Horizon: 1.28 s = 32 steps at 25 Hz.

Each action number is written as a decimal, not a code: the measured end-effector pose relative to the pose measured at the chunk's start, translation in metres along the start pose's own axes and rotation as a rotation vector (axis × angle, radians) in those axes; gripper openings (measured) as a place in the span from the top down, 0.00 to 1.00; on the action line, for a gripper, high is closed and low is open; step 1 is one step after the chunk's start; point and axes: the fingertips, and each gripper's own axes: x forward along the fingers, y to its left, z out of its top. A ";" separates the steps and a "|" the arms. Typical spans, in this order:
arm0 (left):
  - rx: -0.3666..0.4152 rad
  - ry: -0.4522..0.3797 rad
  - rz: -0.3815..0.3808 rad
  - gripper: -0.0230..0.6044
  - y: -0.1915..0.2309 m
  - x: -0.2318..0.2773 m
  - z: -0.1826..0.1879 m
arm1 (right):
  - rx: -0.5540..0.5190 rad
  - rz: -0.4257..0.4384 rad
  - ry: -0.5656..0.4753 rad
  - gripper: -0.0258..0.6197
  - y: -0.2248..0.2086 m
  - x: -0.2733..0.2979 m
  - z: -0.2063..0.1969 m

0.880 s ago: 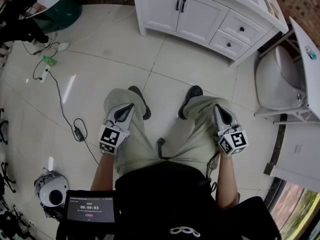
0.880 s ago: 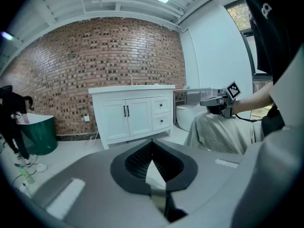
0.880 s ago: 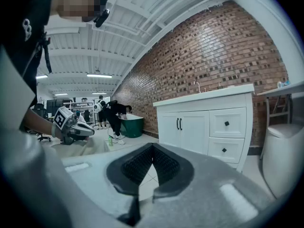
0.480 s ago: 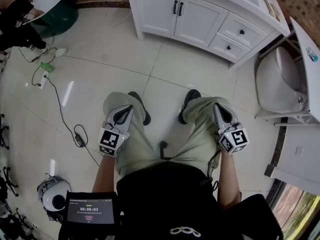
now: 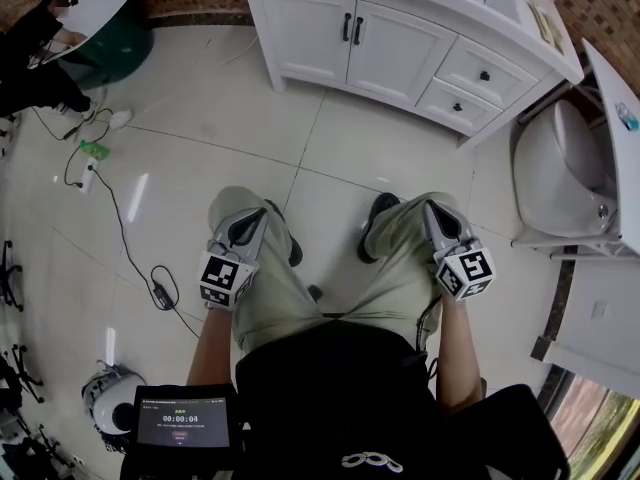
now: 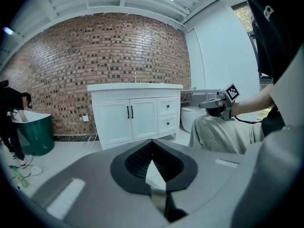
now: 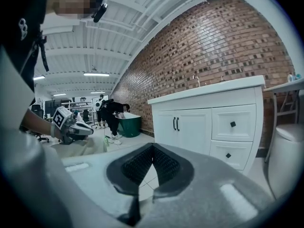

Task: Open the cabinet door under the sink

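This is a staged bathroom set up inside a large industrial hall. A white vanity cabinet (image 5: 400, 43) with a sink top stands against a brick wall (image 6: 109, 46) on a glossy tiled floor (image 5: 300, 158), with a toilet (image 5: 560, 168) beside it. A green tub (image 5: 115, 28) stands off to one side. Loose cables (image 5: 125, 218) trail over the tiles. The right gripper view shows a high beamed ceiling (image 7: 85, 46) with strip lights (image 7: 96, 74).

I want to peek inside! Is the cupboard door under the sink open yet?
No, both white cabinet doors sit flat and closed, with their black handles side by side.
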 end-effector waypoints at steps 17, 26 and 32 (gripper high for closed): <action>-0.006 -0.018 -0.020 0.94 0.044 0.072 0.049 | 0.010 -0.073 0.016 0.97 -0.085 0.064 0.028; 0.083 0.093 0.063 0.94 0.076 0.116 0.032 | -0.032 -0.053 0.051 0.97 -0.094 0.102 0.033; 0.132 0.189 0.078 0.94 0.082 0.129 0.025 | -0.039 -0.044 0.085 0.97 -0.094 0.115 0.033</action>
